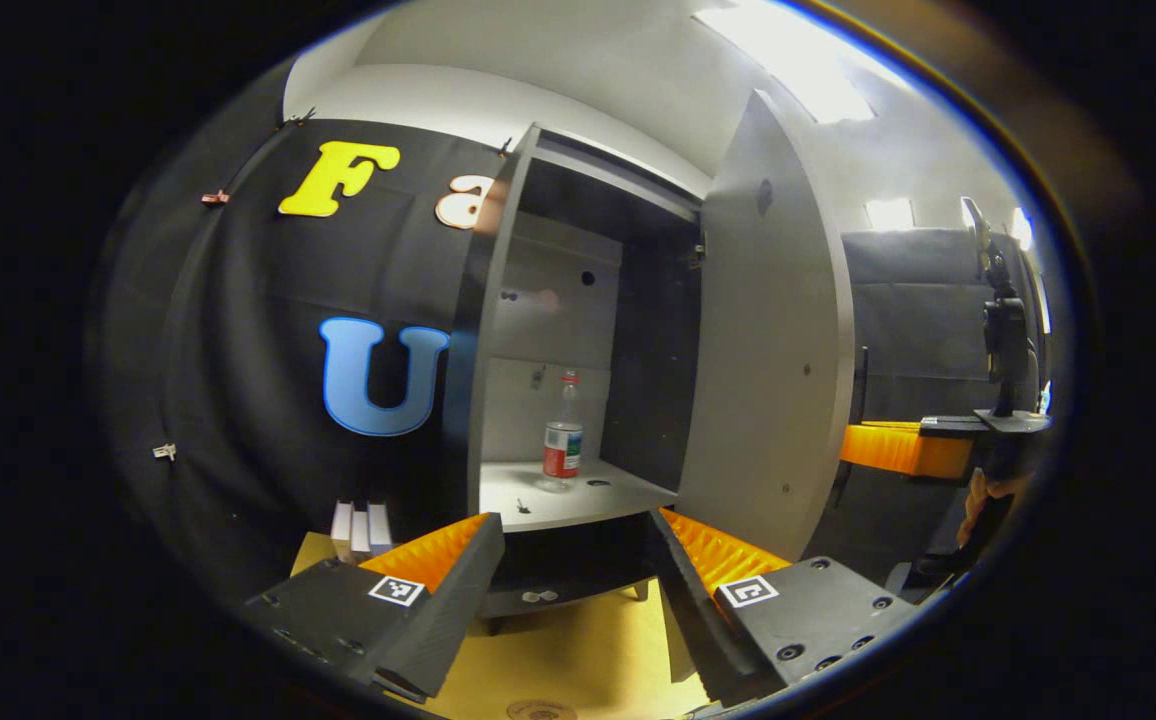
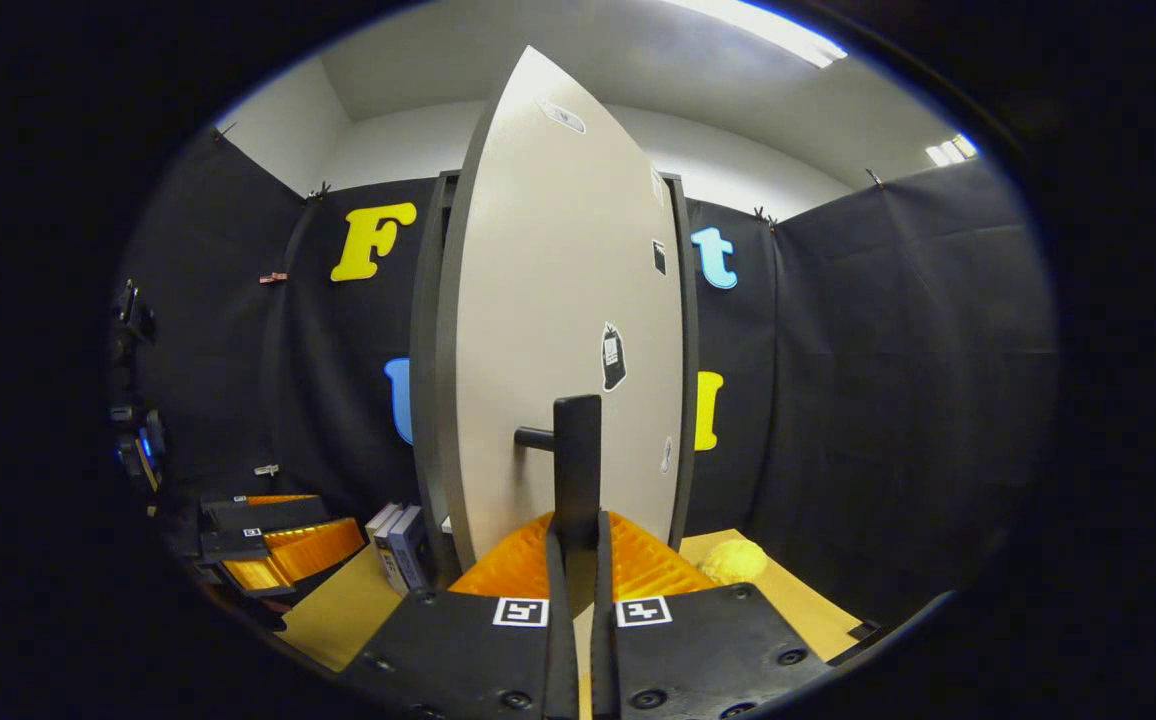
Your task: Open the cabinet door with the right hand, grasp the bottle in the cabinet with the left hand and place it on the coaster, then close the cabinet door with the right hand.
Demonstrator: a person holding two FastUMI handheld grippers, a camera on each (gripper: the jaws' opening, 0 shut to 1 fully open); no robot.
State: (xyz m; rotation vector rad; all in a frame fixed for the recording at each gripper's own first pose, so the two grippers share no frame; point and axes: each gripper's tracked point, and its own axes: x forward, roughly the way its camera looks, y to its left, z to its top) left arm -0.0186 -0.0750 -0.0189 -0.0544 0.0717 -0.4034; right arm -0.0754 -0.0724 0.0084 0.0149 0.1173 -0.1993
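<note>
In the left gripper view, the left gripper (image 1: pixel 573 560) hangs with fingers spread apart, holding nothing, before the dark open cabinet (image 1: pixel 578 330). A clear plastic bottle with red label (image 1: pixel 562 432) stands upright on its pale shelf (image 1: pixel 578 495). The right gripper view faces the grey cabinet door (image 2: pixel 563 330); the right gripper (image 2: pixel 576 560) is clenched on its black bar handle (image 2: pixel 576 465).

A: Matte black, angular-bodied left gripper (image 1: pixel 573 520): square black-and-white marker tags (image 1: pixel 397 590) on top, recessed round black screws (image 1: pixel 788 651) along the housing, ribbed sawtooth pads (image 1: pixel 728 555).

B: Matching black-bodied right gripper (image 2: pixel 578 530): same paired tags, same screws near the lower edge, same ribbed pads.
</note>
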